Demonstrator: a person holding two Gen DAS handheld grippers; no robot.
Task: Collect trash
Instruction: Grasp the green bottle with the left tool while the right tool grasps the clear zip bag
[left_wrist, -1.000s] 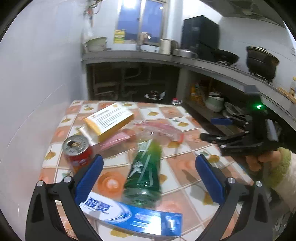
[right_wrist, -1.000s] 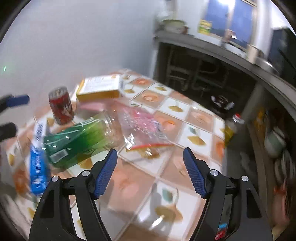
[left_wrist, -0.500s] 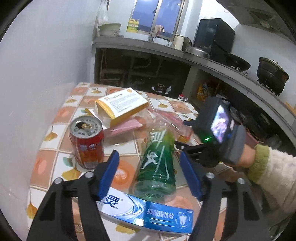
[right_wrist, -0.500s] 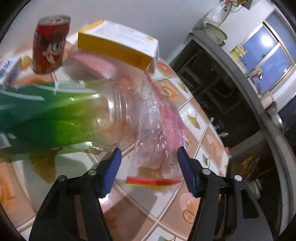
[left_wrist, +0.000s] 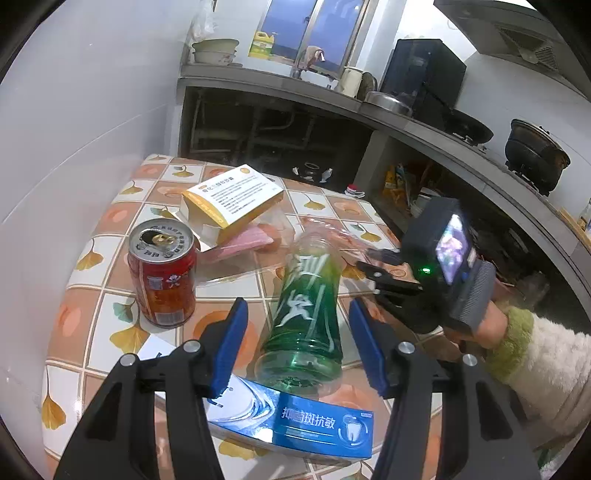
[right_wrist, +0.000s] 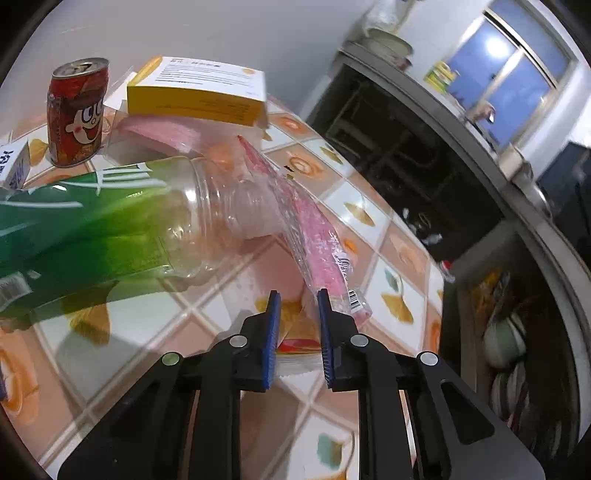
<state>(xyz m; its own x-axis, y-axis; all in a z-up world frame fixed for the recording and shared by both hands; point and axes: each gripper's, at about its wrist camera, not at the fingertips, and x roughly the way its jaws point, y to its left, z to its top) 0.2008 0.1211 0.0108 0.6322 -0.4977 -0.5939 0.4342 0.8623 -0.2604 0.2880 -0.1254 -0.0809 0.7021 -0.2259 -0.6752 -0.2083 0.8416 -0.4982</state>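
- Trash lies scattered on the tiled table (left_wrist: 92, 229): a green-tinted clear plastic bottle (left_wrist: 306, 314) on its side, a clear plastic bag with pink contents (right_wrist: 314, 236) draped at its open neck, a red drink can (left_wrist: 162, 273) standing upright, a yellow-and-white carton (left_wrist: 232, 195) and a blue toothpaste box (left_wrist: 295, 417).
- My right claw (right_wrist: 297, 321) is closing on the near edge of the bag — the film sits between the blue pads, which look not quite pressed together yet.
- My left claw (left_wrist: 295, 343) is closing too, about half open, with the bottle's base end between its pads but a gap on both sides; it holds nothing.
- Risk: thin, slack film could slip out of the right pads, or I could pinch only one layer.
- Risk: the bag lies against the bottle's neck, so lifting it might drag or roll the bottle — perhaps away from my left pads.
- Risk: a rolling bottle could knock the can standing near it.
- Hard to tell: what the pink contents are, how far the bag runs under the carton, and whether my right pads already bite.
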